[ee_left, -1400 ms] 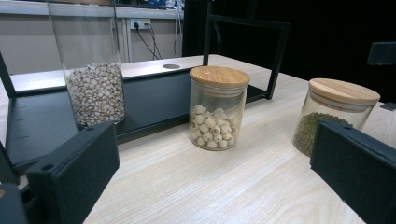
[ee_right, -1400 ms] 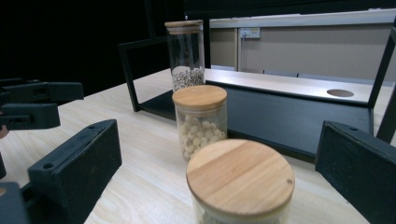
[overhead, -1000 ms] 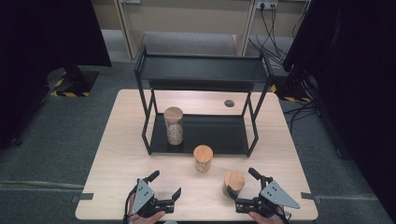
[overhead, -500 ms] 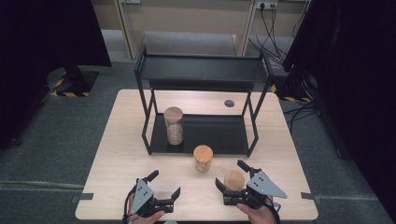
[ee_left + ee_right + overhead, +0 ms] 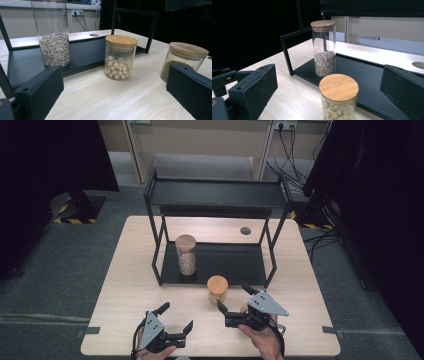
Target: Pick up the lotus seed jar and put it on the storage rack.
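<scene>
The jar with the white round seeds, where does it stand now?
In the high view, the jar with white seeds stands on the table, just before the black shelf, left of and beyond the right hand-held gripper.

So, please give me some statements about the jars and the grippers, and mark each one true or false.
1. The tall jar stands on the rack's lower shelf. True.
2. The jar of white beads lies on its side. False: it stands upright on the table.
3. The right gripper is shut on a jar. False: its jaws are open, holding nothing.
4. The left gripper is open. True.
5. The jar of green grains has a wooden lid. True.
</scene>
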